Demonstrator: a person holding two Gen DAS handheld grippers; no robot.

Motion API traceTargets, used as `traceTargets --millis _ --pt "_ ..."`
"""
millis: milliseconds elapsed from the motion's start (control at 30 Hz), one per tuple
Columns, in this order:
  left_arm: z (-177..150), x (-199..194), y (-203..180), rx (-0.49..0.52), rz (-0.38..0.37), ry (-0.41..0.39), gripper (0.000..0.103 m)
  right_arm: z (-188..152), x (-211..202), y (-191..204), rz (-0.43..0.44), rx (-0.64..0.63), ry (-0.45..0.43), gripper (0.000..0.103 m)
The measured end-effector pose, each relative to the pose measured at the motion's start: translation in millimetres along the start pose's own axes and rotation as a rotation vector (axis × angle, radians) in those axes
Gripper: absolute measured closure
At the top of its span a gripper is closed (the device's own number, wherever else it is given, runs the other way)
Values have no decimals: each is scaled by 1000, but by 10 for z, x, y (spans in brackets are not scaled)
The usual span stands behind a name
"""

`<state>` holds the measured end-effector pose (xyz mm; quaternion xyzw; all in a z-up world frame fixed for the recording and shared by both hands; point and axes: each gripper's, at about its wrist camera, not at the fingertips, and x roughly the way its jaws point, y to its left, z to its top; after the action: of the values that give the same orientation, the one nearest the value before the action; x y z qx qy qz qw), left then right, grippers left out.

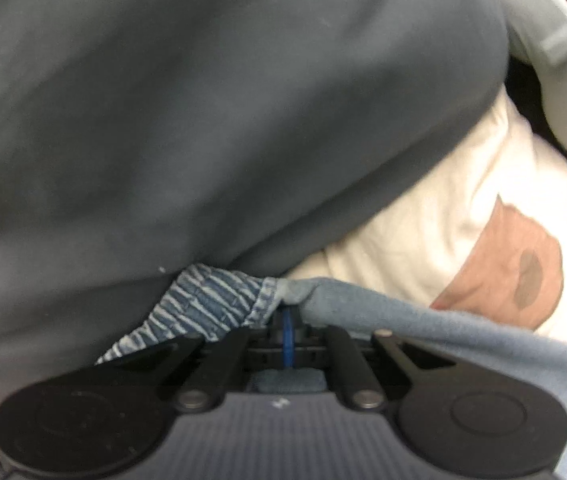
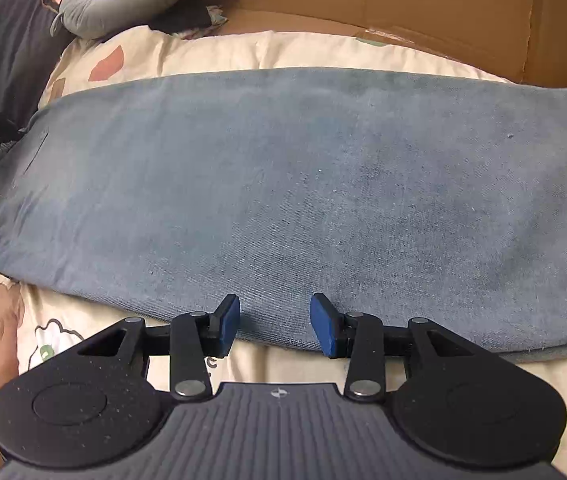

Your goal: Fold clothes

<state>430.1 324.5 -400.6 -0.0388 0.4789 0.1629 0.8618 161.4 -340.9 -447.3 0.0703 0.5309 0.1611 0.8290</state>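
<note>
Denim jeans flat; striped lining only left-wrist-visible.

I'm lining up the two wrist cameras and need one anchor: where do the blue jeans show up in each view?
Left wrist view: the blue jeans are a light-blue edge at lower right, pinched in the shut left tongs.
Right wrist view: the jeans lie folded flat across the middle, the open right tongs at their near edge.
Shared landmark: the cream patterned bedding beneath the jeans.
</note>
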Motion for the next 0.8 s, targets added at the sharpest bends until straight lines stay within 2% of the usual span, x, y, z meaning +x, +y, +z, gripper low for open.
traceTargets --millis 67,167,400,600,700,733,767,800 --pt "11 -104 63 -30 -34 -14 100 -13 -63 -22 12 37 -45 57" --pt "-18 -261 126 -18 -57 -24 99 -30 -183 -41 53 50 -116 57" --pt "-218 -583 310 -65 -63 -28 96 12 -329 -33 1 11 -207 57" --pt "-413 -823 424 -101 -65 -21 94 -18 -306 -65 -11 37 -185 57" --pt "-498 -897 480 -119 -52 -3 93 -28 -236 -77 -7 44 -126 57" --pt "-527 -924 504 -125 -47 1 90 -36 -217 -77 -13 43 -114 57" --pt "-555 -950 528 -132 -42 6 81 -49 -200 -75 -21 41 -105 57" --pt "-583 -977 552 -138 -37 11 77 -54 -187 -75 -29 39 -98 57"
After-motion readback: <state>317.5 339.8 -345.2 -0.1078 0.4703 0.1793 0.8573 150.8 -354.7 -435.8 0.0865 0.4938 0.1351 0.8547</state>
